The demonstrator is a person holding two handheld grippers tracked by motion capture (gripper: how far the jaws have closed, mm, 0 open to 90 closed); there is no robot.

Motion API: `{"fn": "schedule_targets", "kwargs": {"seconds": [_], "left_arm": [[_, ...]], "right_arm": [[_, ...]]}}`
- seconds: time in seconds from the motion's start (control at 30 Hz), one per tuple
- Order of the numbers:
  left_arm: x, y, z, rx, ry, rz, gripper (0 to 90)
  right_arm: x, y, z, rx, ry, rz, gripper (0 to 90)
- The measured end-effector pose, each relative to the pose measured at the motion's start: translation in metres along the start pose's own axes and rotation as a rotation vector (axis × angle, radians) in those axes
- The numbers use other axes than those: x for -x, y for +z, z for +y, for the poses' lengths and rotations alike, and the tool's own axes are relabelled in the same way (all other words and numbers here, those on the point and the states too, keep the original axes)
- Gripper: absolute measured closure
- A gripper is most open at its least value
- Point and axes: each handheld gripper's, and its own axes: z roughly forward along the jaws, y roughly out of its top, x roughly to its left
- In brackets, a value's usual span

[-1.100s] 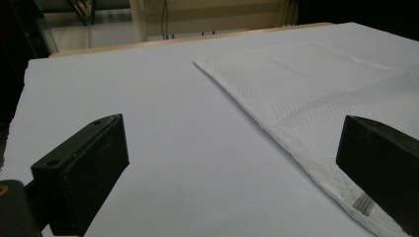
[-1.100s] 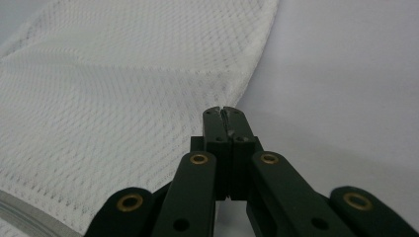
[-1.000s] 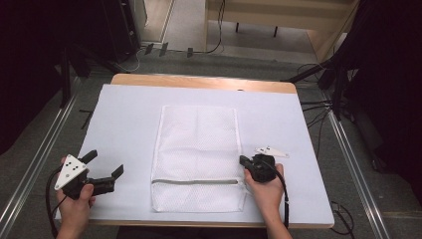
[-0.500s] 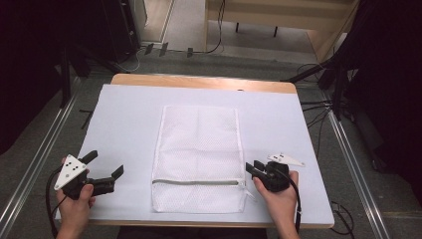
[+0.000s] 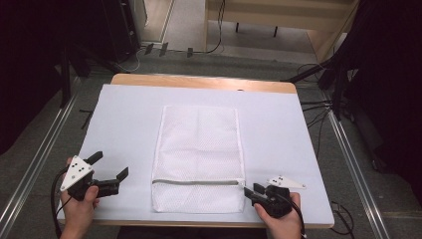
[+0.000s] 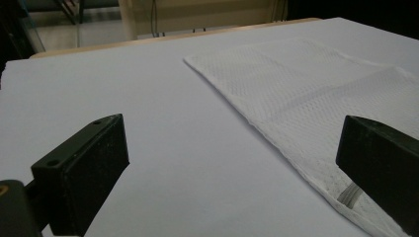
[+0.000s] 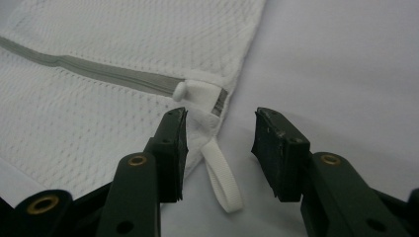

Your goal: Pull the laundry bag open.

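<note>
lying flat mid-desk (image 5: 124, 124), soft limp mesh bag (image 5: 199, 149); best pinched by white zipper loop (image 7: 222, 180), now loose between just-opened right gripper (image 7: 220, 148); left gripper (image 5: 110, 167) spread, idle.

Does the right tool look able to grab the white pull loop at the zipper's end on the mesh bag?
Probably yes. The right tool is open, and the pull loop lies on the table between its jaws, untouched, with nothing in the way.

place: lab | signs: floor rails (image 5: 40, 164), trailing cables (image 5: 318, 107), covered table (image 5: 129, 114)
</note>
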Motion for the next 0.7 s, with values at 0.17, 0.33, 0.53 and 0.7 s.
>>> {"fn": "schedule_targets", "kwargs": {"seconds": [0.17, 0.33, 0.53, 0.7], "left_arm": [[0.004, 0.001, 0.001, -0.002, 0.013, -0.011, 0.0], [0.005, 0.001, 0.001, -0.005, 0.016, -0.012, 0.5], [0.01, 0.001, 0.001, -0.009, 0.04, 0.005, 2.5], [0.027, 0.005, 0.005, -0.011, 0.051, -0.039, 2.5]], "right_arm": [[-0.01, 0.009, 0.0, -0.003, -0.057, -0.009, 54.4], [-0.021, 0.012, -0.003, 0.004, -0.137, -0.068, 50.7], [-0.037, 0.016, -0.006, 0.005, -0.19, -0.179, 55.0], [-0.042, 0.017, -0.005, 0.003, -0.166, -0.201, 71.1]]}}
